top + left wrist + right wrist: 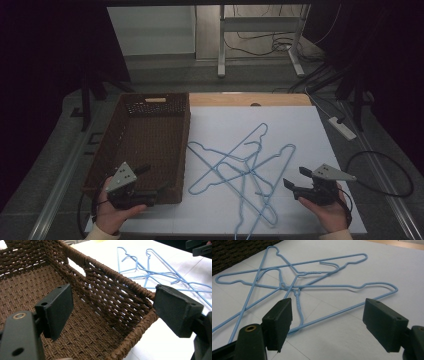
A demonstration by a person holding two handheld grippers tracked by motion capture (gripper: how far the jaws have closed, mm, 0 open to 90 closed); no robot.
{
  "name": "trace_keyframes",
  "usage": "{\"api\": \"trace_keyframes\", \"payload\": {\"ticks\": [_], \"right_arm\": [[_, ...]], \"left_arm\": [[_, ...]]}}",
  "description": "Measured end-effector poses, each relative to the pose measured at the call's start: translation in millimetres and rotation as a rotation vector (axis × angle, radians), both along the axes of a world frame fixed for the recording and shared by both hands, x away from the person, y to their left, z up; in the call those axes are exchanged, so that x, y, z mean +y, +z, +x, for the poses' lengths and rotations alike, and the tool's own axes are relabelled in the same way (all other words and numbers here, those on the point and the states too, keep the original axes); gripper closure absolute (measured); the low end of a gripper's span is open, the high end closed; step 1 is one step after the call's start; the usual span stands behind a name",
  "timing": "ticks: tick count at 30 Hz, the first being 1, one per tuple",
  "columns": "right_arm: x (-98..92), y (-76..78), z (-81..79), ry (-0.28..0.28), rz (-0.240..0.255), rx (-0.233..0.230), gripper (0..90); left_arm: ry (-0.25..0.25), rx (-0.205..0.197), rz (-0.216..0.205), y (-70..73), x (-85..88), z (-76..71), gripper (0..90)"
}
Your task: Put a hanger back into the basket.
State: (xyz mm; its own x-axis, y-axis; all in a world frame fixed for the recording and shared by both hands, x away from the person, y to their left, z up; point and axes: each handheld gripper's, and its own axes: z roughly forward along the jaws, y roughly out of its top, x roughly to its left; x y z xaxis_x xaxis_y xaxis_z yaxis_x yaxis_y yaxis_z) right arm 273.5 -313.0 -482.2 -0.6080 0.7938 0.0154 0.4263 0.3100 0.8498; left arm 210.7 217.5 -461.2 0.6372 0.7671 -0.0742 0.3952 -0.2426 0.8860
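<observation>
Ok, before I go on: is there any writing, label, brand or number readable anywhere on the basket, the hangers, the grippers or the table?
None: no readable text in any view.
Wicker basket: plain brown weave, no tag showing.
Blue wire hangers: bare coated wire, no marking.
Left gripper and right gripper: black jaws and grey plates with holes, no lettering seen.
White table surface: blank.

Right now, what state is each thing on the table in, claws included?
Wicker basket: upright, nothing inside.
Blue wire hangers: lying flat on the white board, overlapping in a tangle, outside the basket.
Left claw: open, holding nothing, at the basket's near corner.
Right claw: open, holding nothing, beside the hangers.
</observation>
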Motion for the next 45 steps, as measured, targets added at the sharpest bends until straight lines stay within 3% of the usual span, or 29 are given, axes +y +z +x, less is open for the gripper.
{"api": "trace_keyframes", "payload": {"ticks": [26, 36, 45], "right_arm": [[8.2, 2.8, 0.9, -0.017, -0.041, 0.020, 26.0], [33.1, 16.9, 13.3, -0.028, -0.132, 0.066, 27.9], [66.5, 25.3, 32.8, 0.003, -0.186, 0.147, 29.6]], "left_arm": [[-0.023, 0.008, 0.010, 0.5, -3.5, 3.0, 17.1], [-0.049, 0.013, 0.012, 1.1, -6.1, 6.5, 17.7], [-0.041, 0.015, 0.016, 2.6, -7.0, 4.5, 18.3]]}}
